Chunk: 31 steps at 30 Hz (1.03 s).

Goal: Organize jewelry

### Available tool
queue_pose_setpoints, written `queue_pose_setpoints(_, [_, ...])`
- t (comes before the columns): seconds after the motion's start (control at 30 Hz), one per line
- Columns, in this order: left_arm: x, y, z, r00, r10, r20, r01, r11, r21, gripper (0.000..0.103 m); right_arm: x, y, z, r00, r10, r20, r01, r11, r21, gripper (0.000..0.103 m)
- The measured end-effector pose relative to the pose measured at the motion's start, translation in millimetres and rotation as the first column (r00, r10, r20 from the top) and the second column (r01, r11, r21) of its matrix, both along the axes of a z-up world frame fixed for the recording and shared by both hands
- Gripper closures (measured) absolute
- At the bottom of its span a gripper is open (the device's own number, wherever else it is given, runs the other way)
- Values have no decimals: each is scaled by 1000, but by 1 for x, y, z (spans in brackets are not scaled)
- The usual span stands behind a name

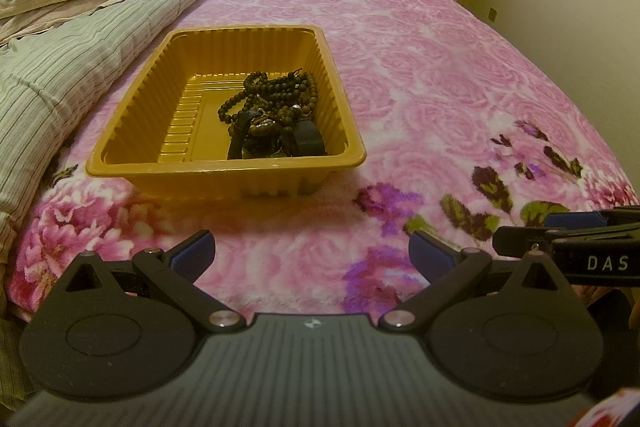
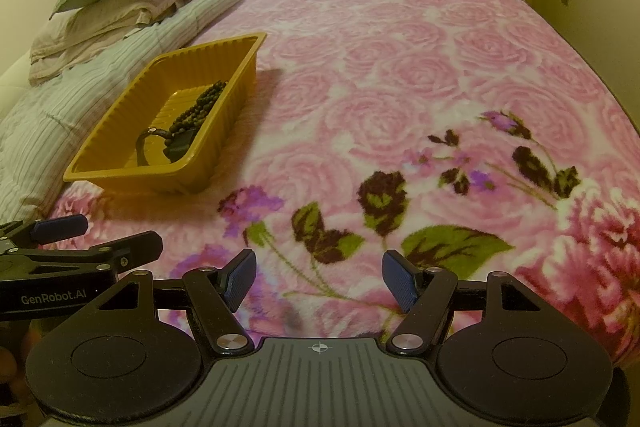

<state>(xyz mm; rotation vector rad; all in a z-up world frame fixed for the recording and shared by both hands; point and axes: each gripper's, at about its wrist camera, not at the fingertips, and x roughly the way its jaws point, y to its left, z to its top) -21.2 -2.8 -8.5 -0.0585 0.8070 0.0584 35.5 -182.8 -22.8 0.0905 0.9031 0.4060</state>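
Beads [image 1: 276, 93] and dark straps [image 1: 306, 139] lie heaped at the tray's [image 1: 224, 173] right end, at 12 o'clock from the left gripper [image 1: 312, 253]. Both it and the right gripper [image 2: 318, 279] gape wide, empty, over the blanket [image 2: 400, 87]. Nothing loose shows; gathering looks finished, or sorting calls for reaching in.

Left gripper [image 1: 312, 255]: we see it at the bottom of the left wrist view, jaws spread wide, nothing between the blue pads [image 1: 198, 251].
Right gripper [image 2: 319, 279]: at the bottom of the right wrist view, jaws also apart and holding nothing.
Relation: we see each gripper at the side edge of the other's view.
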Motion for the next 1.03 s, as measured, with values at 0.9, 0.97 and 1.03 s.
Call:
queue_pose_setpoints(0.9, [-1,-1,-3,1000,2,10,-2,1000,0,0,-2,3,-3,1000,-2,-3,2,1000,3,33])
queue_pose_setpoints(0.97, [-1,-1,-3,1000,2,18,-2,1000,-1,0,-3,3,-3,1000,-1,-1,1,1000,7,33])
queue_pose_setpoints(1.03, [0,0,-3,1000,6,18,-6,1000,-3,0,-3,3,-3,1000,-2,-3,2,1000,8,33])
